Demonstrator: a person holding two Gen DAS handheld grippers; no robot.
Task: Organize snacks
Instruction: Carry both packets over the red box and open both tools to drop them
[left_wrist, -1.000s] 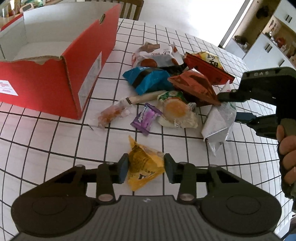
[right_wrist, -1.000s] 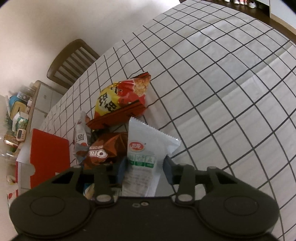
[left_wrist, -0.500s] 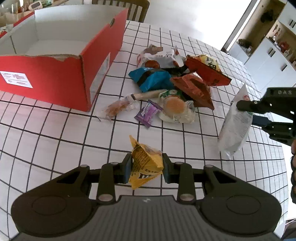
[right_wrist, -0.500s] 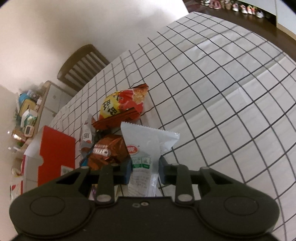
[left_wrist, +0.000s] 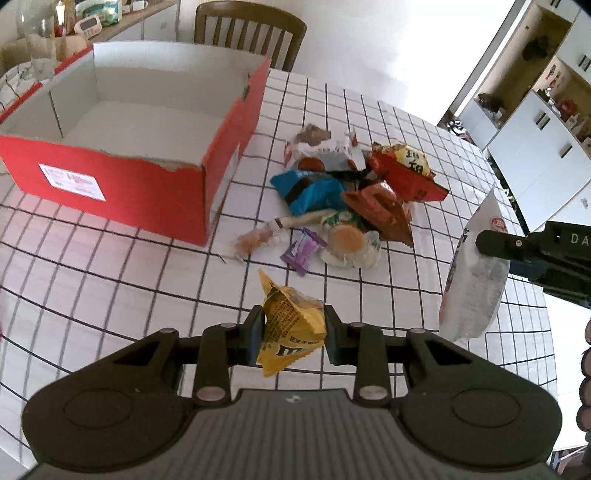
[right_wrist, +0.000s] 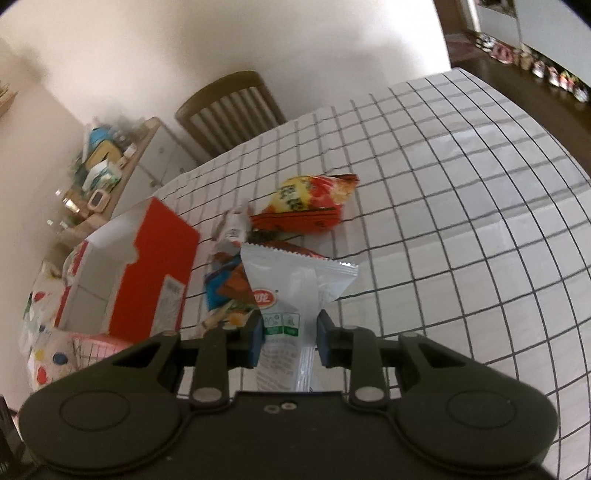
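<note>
Both tools rose (one packet each): yellow packet (left_wrist: 291, 332), white packet (right_wrist: 291, 291)

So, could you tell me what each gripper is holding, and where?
Left gripper: yellow M&M's packet, pinched across its middle. Right gripper: white packet, across its lower half.

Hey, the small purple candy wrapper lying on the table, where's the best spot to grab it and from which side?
Probably across the middle of the purple candy wrapper, coming straight down from above. It lies flat on the tablecloth, so there is no raised edge. The round bun packet sits close on its right, so bring the tool in from the open near-left side.
</note>
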